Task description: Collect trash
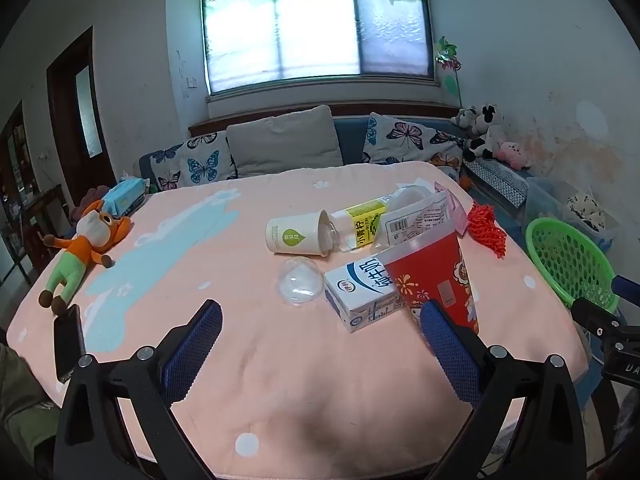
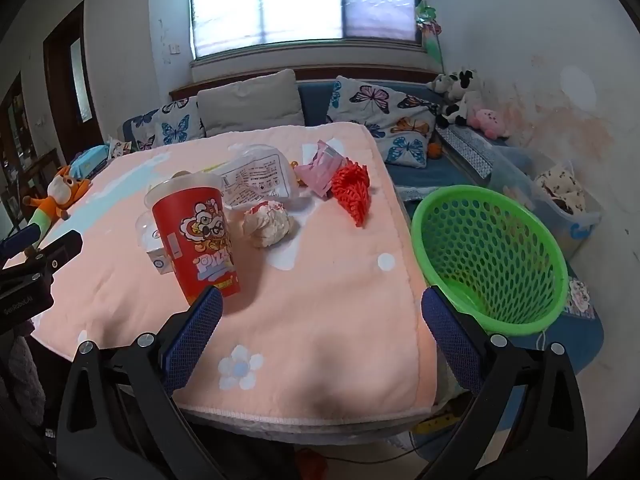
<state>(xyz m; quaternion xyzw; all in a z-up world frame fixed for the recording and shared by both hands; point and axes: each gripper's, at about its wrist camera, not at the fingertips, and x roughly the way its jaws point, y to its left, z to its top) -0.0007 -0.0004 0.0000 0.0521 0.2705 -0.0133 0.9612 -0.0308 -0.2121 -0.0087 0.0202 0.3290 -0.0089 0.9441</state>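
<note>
Both grippers, left gripper (image 1: 320, 320) and right gripper (image 2: 322, 308), gape fully, empty, over bare pink table (image 2: 320, 340) edge; green basket (image 2: 492, 256) at two o'clock, red cup (image 2: 196, 240) at ten.

Left gripper (image 1: 320, 344), right gripper (image 2: 322, 332): black angular frames, silver round screws, fingers (image 2: 192, 344) padded in blue textured mesh; olive sleeve (image 1: 20, 412) at 8 o'clock.
</note>
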